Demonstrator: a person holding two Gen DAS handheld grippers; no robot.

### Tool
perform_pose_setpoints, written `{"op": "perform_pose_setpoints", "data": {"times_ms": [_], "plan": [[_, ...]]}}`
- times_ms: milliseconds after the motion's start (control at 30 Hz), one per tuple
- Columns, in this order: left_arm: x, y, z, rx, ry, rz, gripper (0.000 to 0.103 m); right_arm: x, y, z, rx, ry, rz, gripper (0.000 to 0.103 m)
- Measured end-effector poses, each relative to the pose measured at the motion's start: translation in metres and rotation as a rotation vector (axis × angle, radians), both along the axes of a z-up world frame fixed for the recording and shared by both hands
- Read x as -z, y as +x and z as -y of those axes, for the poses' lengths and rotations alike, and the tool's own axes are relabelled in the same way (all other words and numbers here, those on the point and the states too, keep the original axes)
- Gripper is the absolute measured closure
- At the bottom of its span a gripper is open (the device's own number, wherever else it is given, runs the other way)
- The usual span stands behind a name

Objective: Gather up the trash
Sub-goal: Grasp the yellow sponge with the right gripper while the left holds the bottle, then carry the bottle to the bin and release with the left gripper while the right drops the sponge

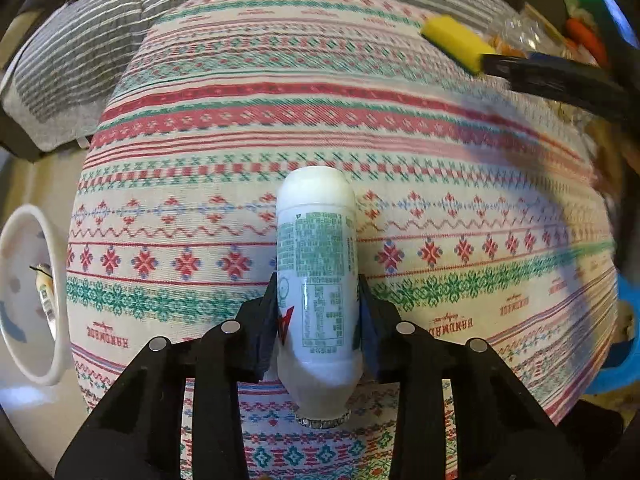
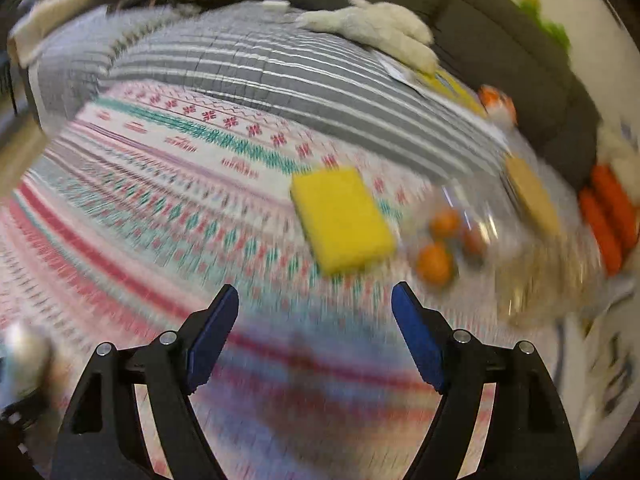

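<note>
My left gripper [image 1: 318, 304] is shut on a small white plastic drink bottle [image 1: 316, 264] with green print, held above the patterned cloth with its foil-topped mouth toward me. A white bin [image 1: 24, 292] at the far left holds another small bottle. My right gripper [image 2: 316, 308] is open and empty above the cloth. A yellow sponge [image 2: 342, 220] lies just beyond its fingertips. The sponge also shows in the left wrist view [image 1: 456, 42], with the right gripper's dark arm [image 1: 552, 78] beside it.
A clear plastic container with orange fruits [image 2: 436, 258] sits right of the sponge. A grey striped blanket [image 2: 280, 68] and a white plush toy [image 2: 380, 28] lie at the back. Orange carrot toys [image 2: 608, 216] are far right. A blue object [image 1: 626, 336] is at the right edge.
</note>
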State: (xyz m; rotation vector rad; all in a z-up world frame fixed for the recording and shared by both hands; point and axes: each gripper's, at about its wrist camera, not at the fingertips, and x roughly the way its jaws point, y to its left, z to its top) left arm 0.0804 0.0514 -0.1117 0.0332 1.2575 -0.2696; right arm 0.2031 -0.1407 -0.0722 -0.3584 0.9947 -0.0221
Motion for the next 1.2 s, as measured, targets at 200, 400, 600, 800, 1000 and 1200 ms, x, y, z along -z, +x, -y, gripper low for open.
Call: {"op": "perform_pose_setpoints", "data": {"times_ms": [200, 400, 600, 800, 1000, 1200], "plan": [[-0.019, 0.001, -0.026, -0.027, -0.022, 0.051, 0.069, 0.017, 0.067, -0.025, -0.091, -0.104, -0.097, 0.026], [-0.021, 0.007, -0.030, -0.012, -0.029, 0.057, 0.069, 0.039, 0.097, -0.004, -0.124, -0.105, -0.188, 0.015], [-0.022, 0.014, -0.033, -0.036, -0.043, 0.056, 0.069, 0.035, 0.095, 0.012, -0.190, -0.082, -0.195, 0.023], [-0.024, 0.007, -0.032, -0.036, -0.048, 0.054, 0.069, 0.025, 0.088, 0.024, -0.191, -0.078, -0.143, 0.023], [-0.023, 0.005, -0.033, -0.033, -0.035, 0.052, 0.069, 0.029, 0.093, 0.025, -0.154, -0.218, -0.123, 0.022], [-0.023, 0.012, -0.031, -0.032, -0.039, 0.053, 0.069, 0.038, 0.099, 0.038, -0.131, -0.124, -0.202, 0.046]]}}
